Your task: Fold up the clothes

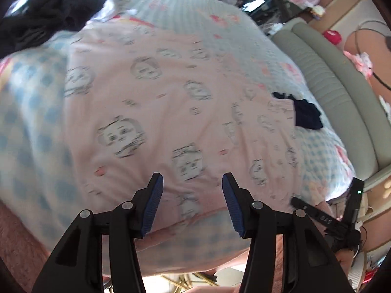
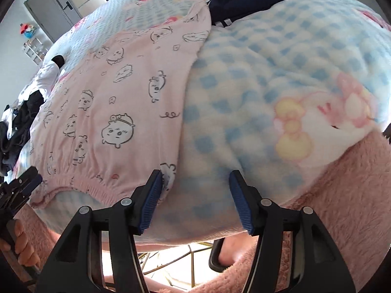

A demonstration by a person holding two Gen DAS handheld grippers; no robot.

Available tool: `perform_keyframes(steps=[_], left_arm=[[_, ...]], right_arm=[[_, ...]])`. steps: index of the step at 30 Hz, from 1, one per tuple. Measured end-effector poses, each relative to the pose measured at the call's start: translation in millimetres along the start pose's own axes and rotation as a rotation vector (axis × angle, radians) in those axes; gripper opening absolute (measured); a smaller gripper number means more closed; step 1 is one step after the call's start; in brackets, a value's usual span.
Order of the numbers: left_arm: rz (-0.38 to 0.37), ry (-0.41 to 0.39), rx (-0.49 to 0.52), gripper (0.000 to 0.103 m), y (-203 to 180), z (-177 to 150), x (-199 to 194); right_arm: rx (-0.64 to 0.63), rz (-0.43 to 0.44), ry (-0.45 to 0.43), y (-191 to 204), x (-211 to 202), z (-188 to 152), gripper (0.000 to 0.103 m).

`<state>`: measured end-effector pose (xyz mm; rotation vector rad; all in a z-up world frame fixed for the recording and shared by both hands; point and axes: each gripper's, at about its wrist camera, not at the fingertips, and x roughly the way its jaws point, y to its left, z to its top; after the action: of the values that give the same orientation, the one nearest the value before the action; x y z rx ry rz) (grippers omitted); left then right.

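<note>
A blue-and-white checked blanket (image 2: 256, 78) with pink and yellow cartoon prints covers the bed and fills most of both views. Spread flat on it lies the task's garment, a pale pink pajama piece (image 1: 151, 102) printed with small cartoon faces; in the right wrist view its gathered elastic hem (image 2: 80, 183) sits at the near edge of the bed and its side edge runs up the middle of the picture. A pile of black and white clothes (image 1: 48, 12) lies at the far left corner of the bed, well apart from the pink piece, and a small dark navy garment (image 1: 306, 116) rests just beside the pink piece's far right end. A fuzzy pink sleeve (image 2: 342, 195) shows at the lower right of the right wrist view. The left gripper (image 1: 192, 183) hangs above the near part of the pink garment with its blue-padded jaws spread wide and nothing between them. The right gripper (image 2: 195, 175) also stands wide, nothing clamped; its left finger (image 2: 154, 188) lies over the pink piece's near corner, though contact cannot be told, and its other finger is over the bare blanket. No containers are in view.
</note>
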<state>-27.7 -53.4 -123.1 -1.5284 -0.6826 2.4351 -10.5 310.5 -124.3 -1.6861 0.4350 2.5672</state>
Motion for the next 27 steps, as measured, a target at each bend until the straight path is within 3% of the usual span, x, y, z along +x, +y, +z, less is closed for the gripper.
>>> perform_keyframes(steps=[4, 7, 10, 12, 16, 17, 21, 25, 26, 27], left_arm=[[-0.049, 0.007, -0.109, 0.046, 30.2, -21.7, -2.4], [-0.023, -0.053, -0.074, 0.046, 20.8, -18.2, -19.2], [-0.069, -0.141, -0.010, 0.046, 6.1, -16.1, -36.9], [-0.055, -0.115, 0.051, 0.046, -10.7, -11.9, -29.8], [-0.023, -0.022, 0.147, 0.046, -38.3, -11.5, -4.1], [-0.026, -0.019, 0.175, 0.046, -45.8, -11.9, -1.7], [-0.016, -0.038, 0.306, 0.046, -80.2, -6.0, 3.8], [-0.062, -0.006, 0.319, 0.046, -95.5, 0.2, 19.4], [-0.069, 0.007, 0.316, 0.046, -95.3, -1.7, 23.3], [-0.066, 0.016, 0.317, 0.046, -94.2, -5.0, 26.5]], right_arm=[[0.027, 0.037, 0.034, -3.5, 11.0, -0.5, 0.062], [0.028, 0.029, 0.017, -3.2, 6.1, -0.6, 0.062], [0.032, 0.043, -0.008, -5.0, -3.2, -3.0, 0.062], [0.035, 0.055, -0.025, -4.7, -8.2, -3.8, 0.062], [-0.024, -0.083, 0.003, 1.0, -7.3, -2.0, 0.061], [-0.006, -0.059, -0.001, -2.1, -10.3, -1.8, 0.061], [0.057, 0.233, 0.045, -6.1, -11.1, -4.5, 0.066], [0.084, 0.346, 0.127, 1.9, 16.7, -9.8, 0.066], [0.100, 0.353, 0.141, 2.1, 24.2, -10.8, 0.058], [0.092, 0.359, 0.141, 4.1, 26.2, -11.0, 0.041]])
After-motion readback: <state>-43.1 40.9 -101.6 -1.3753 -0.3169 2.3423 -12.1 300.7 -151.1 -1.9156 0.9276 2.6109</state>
